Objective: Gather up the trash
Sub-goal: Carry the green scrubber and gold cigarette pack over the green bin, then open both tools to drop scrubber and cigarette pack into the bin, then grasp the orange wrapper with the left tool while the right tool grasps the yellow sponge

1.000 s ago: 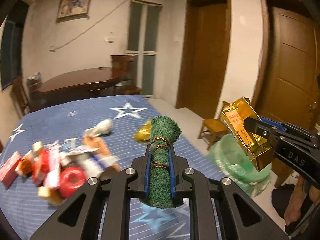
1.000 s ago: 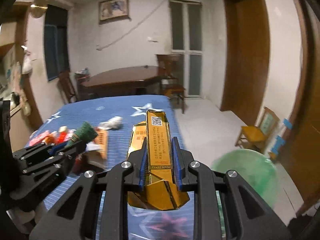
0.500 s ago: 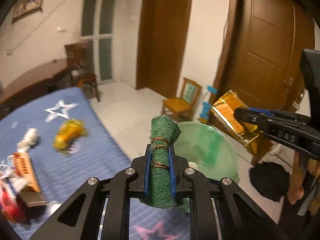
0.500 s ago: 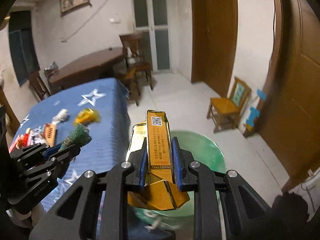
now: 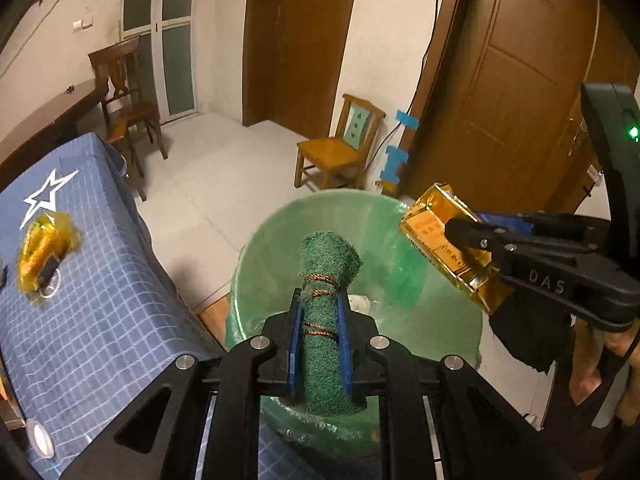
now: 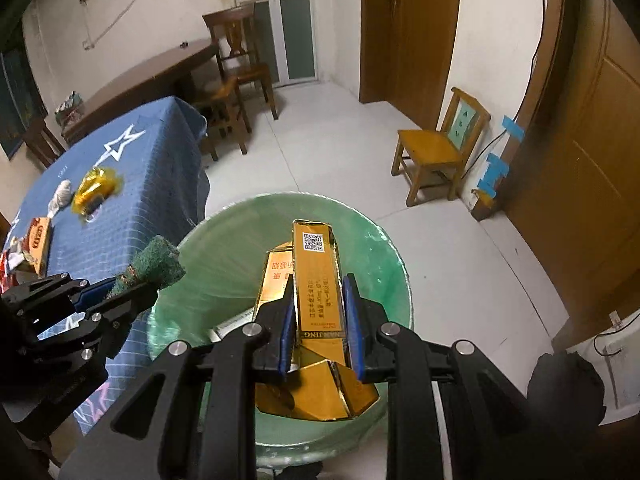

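Left wrist view shows my left gripper (image 5: 319,340) clamping the green roll (image 5: 326,312) over the bin (image 5: 280,224); my right gripper (image 6: 320,320) grips the gold box (image 6: 318,280) above it too; neither dropped; wrappers (image 6: 94,190) remain on the table (image 6: 152,184).

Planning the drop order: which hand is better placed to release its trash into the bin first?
Right, probably. The right gripper holds the gold carton squarely over the green bin; the left gripper holds its green roll nearer the rim.

Green scrub roll (image 5: 326,276) and gold carton (image 6: 318,280), both over green-lined bin (image 6: 224,248)
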The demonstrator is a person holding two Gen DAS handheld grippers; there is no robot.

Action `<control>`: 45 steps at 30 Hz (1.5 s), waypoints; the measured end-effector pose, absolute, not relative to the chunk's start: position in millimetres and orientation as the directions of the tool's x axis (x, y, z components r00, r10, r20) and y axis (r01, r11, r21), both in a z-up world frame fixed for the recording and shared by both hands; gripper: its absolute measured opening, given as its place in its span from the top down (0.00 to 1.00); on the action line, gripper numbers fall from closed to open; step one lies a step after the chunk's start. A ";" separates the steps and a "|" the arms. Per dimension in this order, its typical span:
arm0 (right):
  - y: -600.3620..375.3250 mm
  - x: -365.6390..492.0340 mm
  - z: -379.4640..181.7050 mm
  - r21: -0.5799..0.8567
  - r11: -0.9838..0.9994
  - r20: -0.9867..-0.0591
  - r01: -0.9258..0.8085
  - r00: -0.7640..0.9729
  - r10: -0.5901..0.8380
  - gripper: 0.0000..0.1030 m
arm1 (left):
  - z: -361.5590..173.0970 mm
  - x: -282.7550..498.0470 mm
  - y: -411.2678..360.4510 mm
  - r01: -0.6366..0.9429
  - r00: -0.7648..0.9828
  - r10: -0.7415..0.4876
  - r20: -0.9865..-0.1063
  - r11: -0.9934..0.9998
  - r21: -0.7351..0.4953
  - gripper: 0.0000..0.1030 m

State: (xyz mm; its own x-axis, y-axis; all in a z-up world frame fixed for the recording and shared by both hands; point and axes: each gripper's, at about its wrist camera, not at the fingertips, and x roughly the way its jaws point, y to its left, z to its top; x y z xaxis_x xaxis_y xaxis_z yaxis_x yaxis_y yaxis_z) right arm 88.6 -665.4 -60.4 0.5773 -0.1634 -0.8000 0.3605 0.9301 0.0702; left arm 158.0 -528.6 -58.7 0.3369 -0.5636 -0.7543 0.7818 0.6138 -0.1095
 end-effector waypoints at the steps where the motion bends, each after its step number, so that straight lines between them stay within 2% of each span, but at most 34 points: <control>1: -668.2 88.3 -61.1 0.072 0.930 -0.801 0.360 0.577 -0.161 0.80 | -64.5 161.1 -533.6 0.781 0.336 -0.558 -0.758 0.615 -0.107 0.84; 16: -692.3 93.5 -81.8 0.112 0.930 -0.806 0.351 0.579 -0.122 0.77 | -100.5 177.7 -560.7 0.778 0.329 -0.533 -0.779 0.620 -0.096 0.84; 18: -694.0 92.7 -82.6 0.127 0.927 -0.800 0.352 0.589 -0.114 0.77 | -104.4 179.2 -561.5 0.776 0.328 -0.527 -0.784 0.624 -0.094 0.77; 19: -695.3 92.5 -82.7 0.143 0.925 -0.797 0.352 0.595 -0.103 0.72 | -105.6 178.7 -560.8 0.775 0.329 -0.525 -0.785 0.625 -0.094 0.73; 21: -699.5 90.9 -81.6 0.163 0.919 -0.789 0.359 0.607 -0.097 0.61 | -106.7 180.1 -560.0 0.771 0.338 -0.525 -0.781 0.631 -0.090 0.57; 23: -701.7 89.1 -80.4 0.168 0.917 -0.783 0.362 0.615 -0.099 0.60 | -106.0 181.7 -557.7 0.765 0.349 -0.524 -0.777 0.638 -0.087 0.51; 30: -696.7 80.7 -74.4 0.159 0.918 -0.766 0.362 0.632 -0.116 0.60 | -103.2 185.5 -540.3 0.755 0.355 -0.524 -0.774 0.650 -0.093 0.49; 33: -677.3 69.5 -55.2 0.125 0.931 -0.724 0.343 0.673 -0.152 0.54 | -95.3 179.5 -523.1 0.755 0.362 -0.536 -0.762 0.649 -0.097 0.49; 35: -656.7 59.6 -39.7 0.097 0.943 -0.680 0.320 0.713 -0.172 0.47 | -84.7 172.6 -498.1 0.753 0.377 -0.552 -0.744 0.650 -0.100 0.46; 37: -627.4 43.4 -24.0 0.085 0.956 -0.613 0.281 0.771 -0.172 0.35 | -72.8 165.1 -471.2 0.745 0.400 -0.564 -0.722 0.659 -0.102 0.41; 41: -572.6 15.4 -9.0 0.117 0.974 -0.505 0.194 0.856 -0.110 0.29 | -52.2 154.0 -397.0 0.716 0.450 -0.569 -0.688 0.690 -0.103 0.39; 45: -524.5 7.3 -4.2 0.223 0.972 -0.436 0.077 0.899 0.029 0.24 | -36.7 156.4 -308.6 0.655 0.516 -0.542 -0.663 0.749 -0.103 0.35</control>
